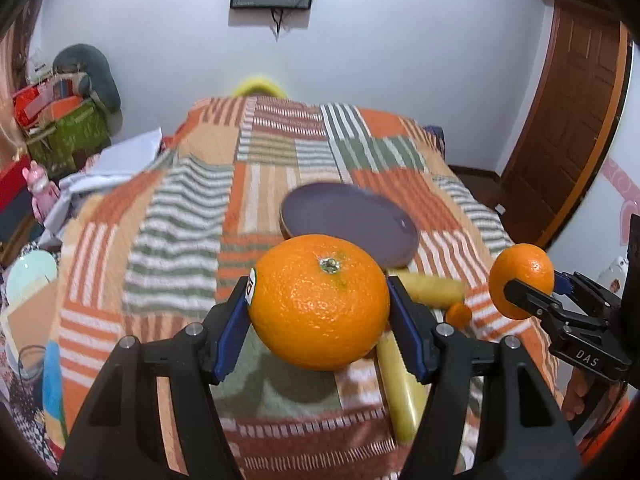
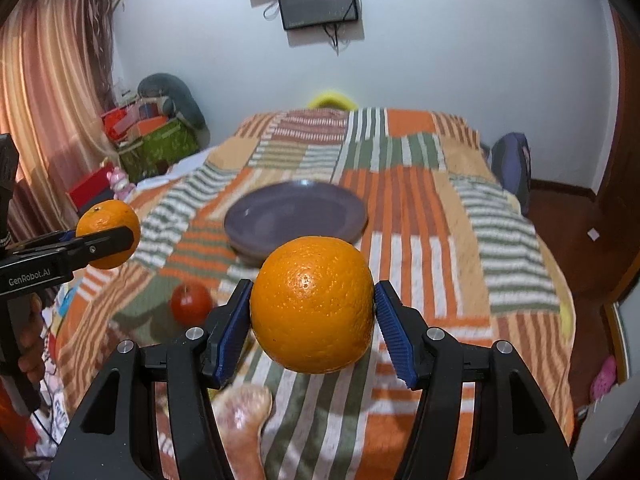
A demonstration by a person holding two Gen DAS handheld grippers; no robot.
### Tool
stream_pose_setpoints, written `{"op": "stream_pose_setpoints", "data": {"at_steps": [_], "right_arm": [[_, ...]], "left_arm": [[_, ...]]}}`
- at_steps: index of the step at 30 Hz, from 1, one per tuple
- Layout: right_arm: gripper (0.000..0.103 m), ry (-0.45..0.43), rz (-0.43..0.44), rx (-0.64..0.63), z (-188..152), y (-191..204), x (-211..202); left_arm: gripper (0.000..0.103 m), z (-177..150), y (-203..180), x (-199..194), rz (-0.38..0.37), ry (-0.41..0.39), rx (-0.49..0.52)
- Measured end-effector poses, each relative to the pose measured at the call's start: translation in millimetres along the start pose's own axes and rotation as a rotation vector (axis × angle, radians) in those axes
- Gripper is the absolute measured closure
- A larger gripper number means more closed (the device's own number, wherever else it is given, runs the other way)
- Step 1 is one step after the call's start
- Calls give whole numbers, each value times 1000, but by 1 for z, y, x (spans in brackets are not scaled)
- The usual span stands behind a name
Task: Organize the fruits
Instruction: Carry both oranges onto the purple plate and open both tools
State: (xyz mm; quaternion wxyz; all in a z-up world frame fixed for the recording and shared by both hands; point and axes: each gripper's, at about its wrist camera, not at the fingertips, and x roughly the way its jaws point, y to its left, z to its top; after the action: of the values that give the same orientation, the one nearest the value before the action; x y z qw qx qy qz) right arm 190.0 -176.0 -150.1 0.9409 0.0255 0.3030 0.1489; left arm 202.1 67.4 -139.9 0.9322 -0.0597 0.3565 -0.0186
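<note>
Left tongs (image 1: 318, 304) clamped on orange (image 1: 320, 300); right tongs (image 2: 312, 312) clamped on second orange (image 2: 314, 304), both above bedspread (image 2: 420, 216). Yellow fruit (image 1: 400, 392) partly hidden, possibly bananas. Purple plate (image 2: 296, 210) holding nothing visible.

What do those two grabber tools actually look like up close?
Both are black plastic frames with triangular cut-outs and silver bolts. The left gripper and right gripper each have two fingers faced with ribbed blue pads. One carries white "GenRobot.AI" lettering, the other "DAS". No cables are visible. A bare hand grips one handle.
</note>
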Motion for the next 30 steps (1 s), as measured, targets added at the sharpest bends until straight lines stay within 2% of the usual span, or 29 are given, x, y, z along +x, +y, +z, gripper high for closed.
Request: {"op": "stream_pose_setpoints", "data": {"at_steps": [8, 16, 22, 27, 30], "right_arm": [[46, -73, 1, -24, 33, -1, 4], [46, -120, -20, -57, 61, -1, 22], [46, -124, -30, -55, 76, -6, 46], [46, -94, -11, -47, 85, -11, 71], [46, -71, -28, -65, 88, -10, 89]], "left_arm": [[38, 33, 0, 4, 4, -56, 19], [38, 58, 4, 33, -4, -51, 14], [38, 70, 7, 65, 4, -15, 37], [38, 80, 10, 94, 12, 7, 42], [38, 85, 10, 111, 17, 19, 47]]}}
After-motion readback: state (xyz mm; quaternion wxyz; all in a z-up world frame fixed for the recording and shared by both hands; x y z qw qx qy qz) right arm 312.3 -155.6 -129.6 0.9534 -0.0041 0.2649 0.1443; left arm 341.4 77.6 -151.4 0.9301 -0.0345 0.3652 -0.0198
